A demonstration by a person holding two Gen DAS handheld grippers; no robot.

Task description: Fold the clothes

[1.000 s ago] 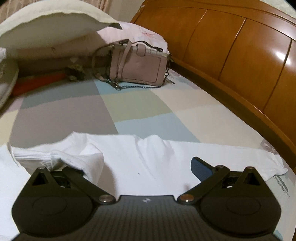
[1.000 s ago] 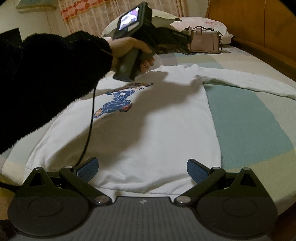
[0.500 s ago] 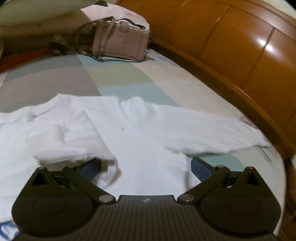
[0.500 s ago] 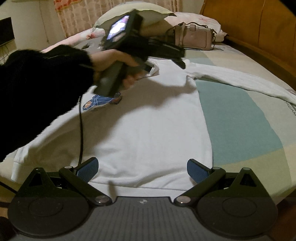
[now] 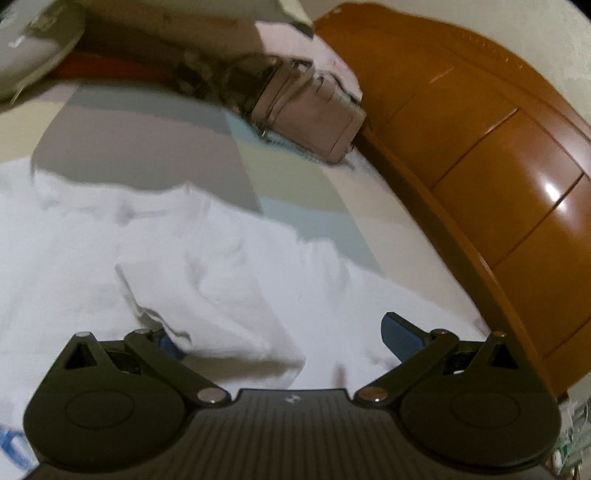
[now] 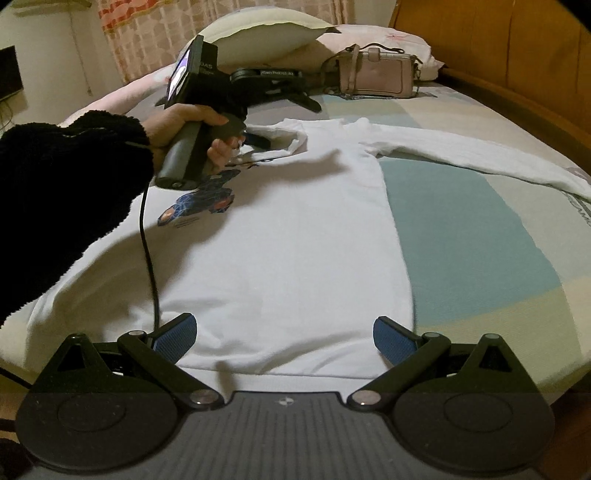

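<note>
Entry, seen from the foot of the bed. Left to right across the right wrist view:

A black fleece sleeve (image 6: pixel 66 192) reaches in from the left; the hand (image 6: pixel 192 125) grips the pistol handle of the left gripper (image 6: pixel 258 142), which hangs over the chest and collar area of the garment. A black cable (image 6: pixel 147 251) hangs from the handle down across the cloth. In the left wrist view the jaws of the left gripper (image 5: pixel 284 332) stand wide apart. A fold of white cloth lies over the left blue pad (image 5: pixel 168 345); the right pad (image 5: pixel 400 338) is bare. Whether the cloth is actually caught I cannot tell, as that view is motion-blurred.

White sweatshirt (image 6: pixel 280 236): flat on the bed, front up, blue print (image 6: pixel 201 201) on the chest. Long axis runs from the hem, nearest the right gripper, away to the collar (image 6: pixel 291 136) toward the pillows. One long sleeve (image 6: pixel 472 155) stretches out to the right, roughly crosswise to the body. The collar region is rucked up under the left gripper.

Right gripper (image 6: pixel 284 338): jaws spread wide, nothing between them, blue pads just above the hem.

Beneath: patchwork bedsheet (image 6: pixel 472 236) in teal, cream and grey blocks. Farther back, a pale pillow (image 6: pixel 266 33) and a pink handbag (image 6: pixel 376 74). Far right, the orange wooden headboard (image 6: pixel 517 48).
</note>
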